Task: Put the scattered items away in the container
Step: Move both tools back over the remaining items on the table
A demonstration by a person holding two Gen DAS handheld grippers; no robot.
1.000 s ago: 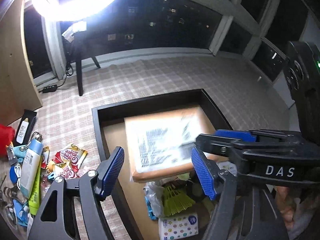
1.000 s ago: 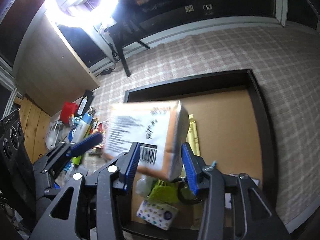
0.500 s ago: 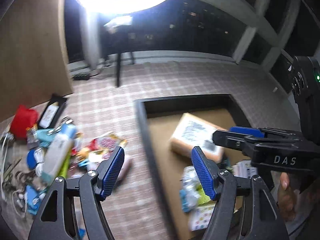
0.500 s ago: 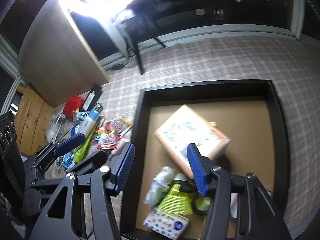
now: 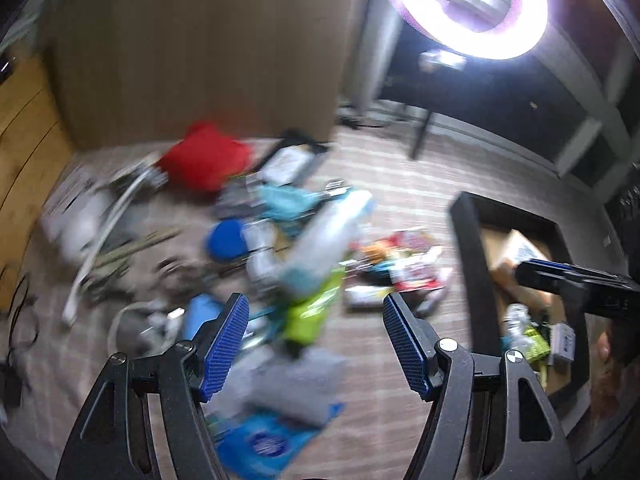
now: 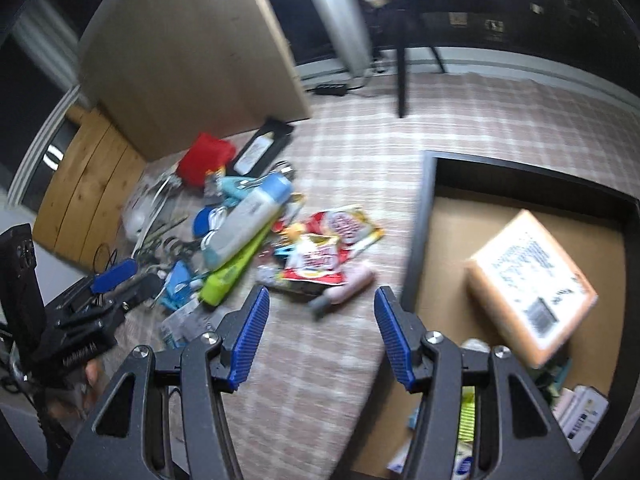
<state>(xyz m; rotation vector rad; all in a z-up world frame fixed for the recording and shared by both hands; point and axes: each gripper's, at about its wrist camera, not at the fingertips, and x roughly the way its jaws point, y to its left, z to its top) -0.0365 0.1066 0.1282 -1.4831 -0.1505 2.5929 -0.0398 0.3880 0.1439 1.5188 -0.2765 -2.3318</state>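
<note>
The black-walled container [image 6: 416,240] lies on the right with a tan parcel [image 6: 528,280] on its brown floor among small items. Left of it is a heap of scattered things: a white-and-blue tube [image 6: 248,220], a green tube [image 6: 232,272], red snack packets [image 6: 324,248], a pink bottle [image 6: 348,288] and a red pouch [image 6: 204,158]. My right gripper [image 6: 320,320] is open and empty above the cloth, between heap and container. My left gripper [image 5: 316,332] is open and empty over the heap, above the blurred green tube [image 5: 316,308] and a grey cloth [image 5: 296,384].
A wooden panel [image 6: 192,60] stands behind the heap, with a black box [image 6: 262,146] at its foot. A bright ring light [image 5: 468,4] on a stand [image 6: 402,76] is at the back. Cables [image 5: 20,320] trail at the far left. Plaid cloth [image 6: 380,140] covers the surface.
The parcel has left my right gripper and lies in the container. Both grippers have swung left, away from the container and toward the heap; the right jaws have widened.
</note>
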